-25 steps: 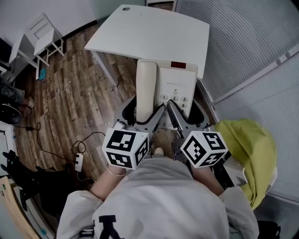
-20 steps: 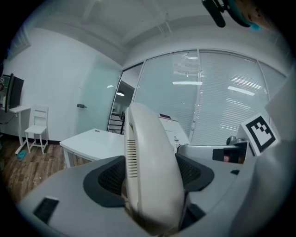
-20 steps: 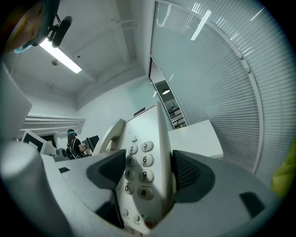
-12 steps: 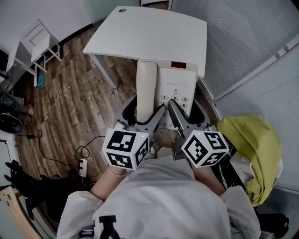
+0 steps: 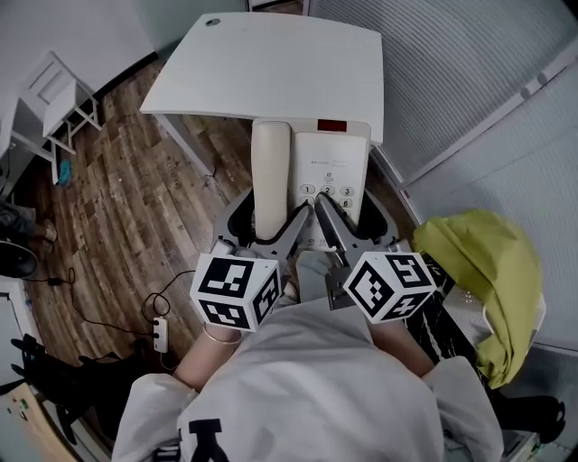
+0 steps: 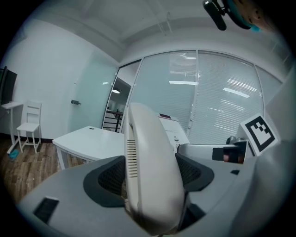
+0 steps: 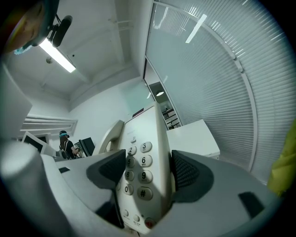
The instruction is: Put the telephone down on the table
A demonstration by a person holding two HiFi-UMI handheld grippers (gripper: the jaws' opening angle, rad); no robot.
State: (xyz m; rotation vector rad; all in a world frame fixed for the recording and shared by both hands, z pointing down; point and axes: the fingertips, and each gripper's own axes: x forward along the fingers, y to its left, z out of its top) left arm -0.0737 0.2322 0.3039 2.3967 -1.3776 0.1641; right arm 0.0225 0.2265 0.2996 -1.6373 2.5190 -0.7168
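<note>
Telephone (image 5: 332, 162): was held at its near end.
Left tongs (image 5: 268, 226): were closed on its handset (image 5: 270, 167).
Right tongs (image 5: 352, 221): were closed across its keypad (image 5: 332, 192) side.

We are seeing bright, even room light; the ceiling strip light (image 7: 58, 55) is glaring, fisheye edges are darkening, the near telephone (image 6: 152, 185) is blurring.

Wood floor (image 5: 126, 212) — white chair (image 5: 51, 95), blinds (image 5: 470, 63)

The white table (image 5: 271, 63) sits at the top centre of the head view, with one small dark round spot (image 5: 211, 22) at its upper-left corner.
</note>
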